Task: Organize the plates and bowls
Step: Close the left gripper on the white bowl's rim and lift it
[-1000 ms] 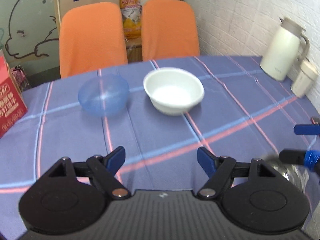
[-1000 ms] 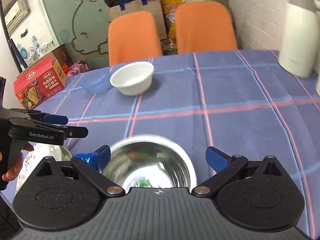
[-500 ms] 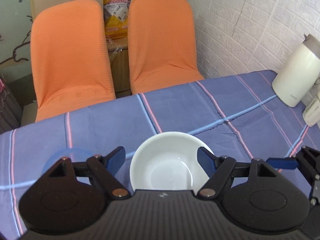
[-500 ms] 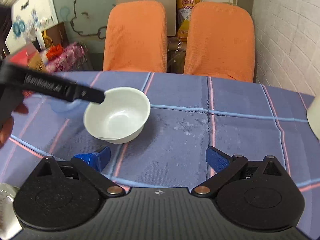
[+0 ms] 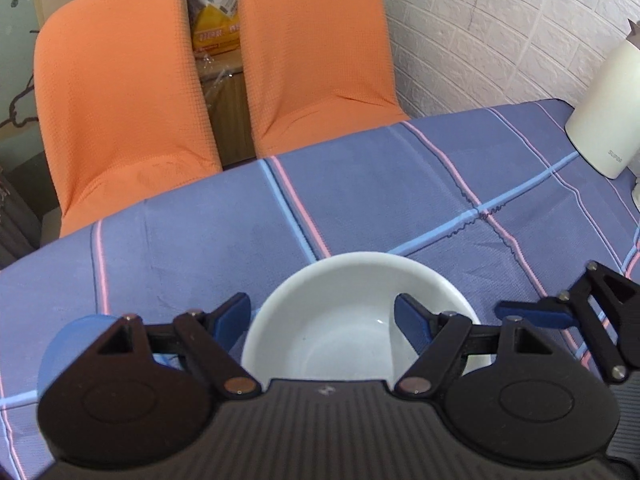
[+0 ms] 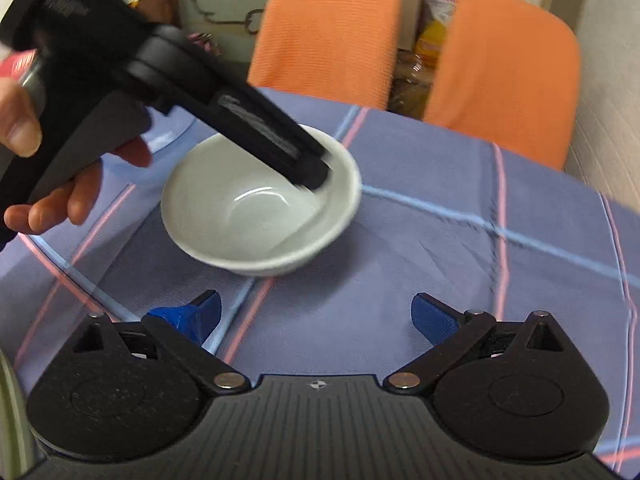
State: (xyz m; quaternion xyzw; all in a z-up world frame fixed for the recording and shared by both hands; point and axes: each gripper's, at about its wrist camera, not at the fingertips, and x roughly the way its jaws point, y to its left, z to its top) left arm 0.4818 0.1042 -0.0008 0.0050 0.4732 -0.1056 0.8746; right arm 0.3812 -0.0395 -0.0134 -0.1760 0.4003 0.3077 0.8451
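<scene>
A white bowl (image 5: 352, 320) sits on the blue checked tablecloth (image 5: 360, 192); it also shows in the right wrist view (image 6: 240, 216). My left gripper (image 5: 322, 316) is open, its jaws straddling the bowl, one fingertip outside the left rim and one over the inside. In the right wrist view its finger (image 6: 280, 148) reaches over the bowl. A blue translucent bowl (image 5: 72, 332) lies just left, mostly hidden. My right gripper (image 6: 316, 316) is open and empty, a little short of the white bowl; its blue fingertip (image 5: 532, 314) shows at right.
Two orange chairs (image 5: 120, 92) stand behind the table's far edge. A white thermos jug (image 5: 608, 116) stands at the right near the brick wall. A metal rim shows at the lower left of the right wrist view (image 6: 10, 420).
My left gripper has moved forward and down onto the white bowl. My right gripper has left the steel bowl and moved toward the white bowl.
</scene>
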